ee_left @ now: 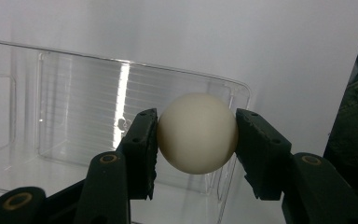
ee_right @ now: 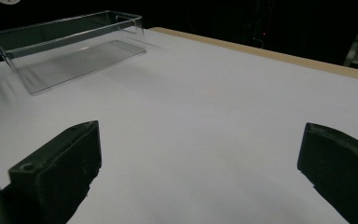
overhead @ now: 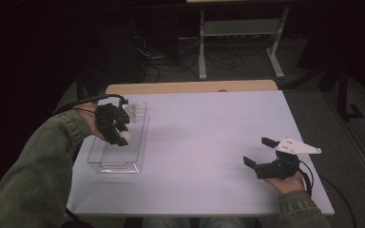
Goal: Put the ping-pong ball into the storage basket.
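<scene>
Over clear bin [overhead: 119, 142] | left gripper [ee_left: 196, 135] clamps unmarked white ball [ee_left: 197, 133]

Two black tongs, olive-green sleeves

The left tongs [overhead: 119, 129] and right tongs [overhead: 258, 152] are showing blocky black jaws with brass-ringed pivots, each trailing a black cable; the right is wearing a pale three-cornered plate [overhead: 297, 147]; ribbed cuffs are ending the sleeves [overhead: 38, 166].

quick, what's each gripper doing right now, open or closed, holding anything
Left gripper: closed on the white ball, over the clear plastic bin.
Right gripper: open, holding nothing, fingers spread wide above the table.
</scene>
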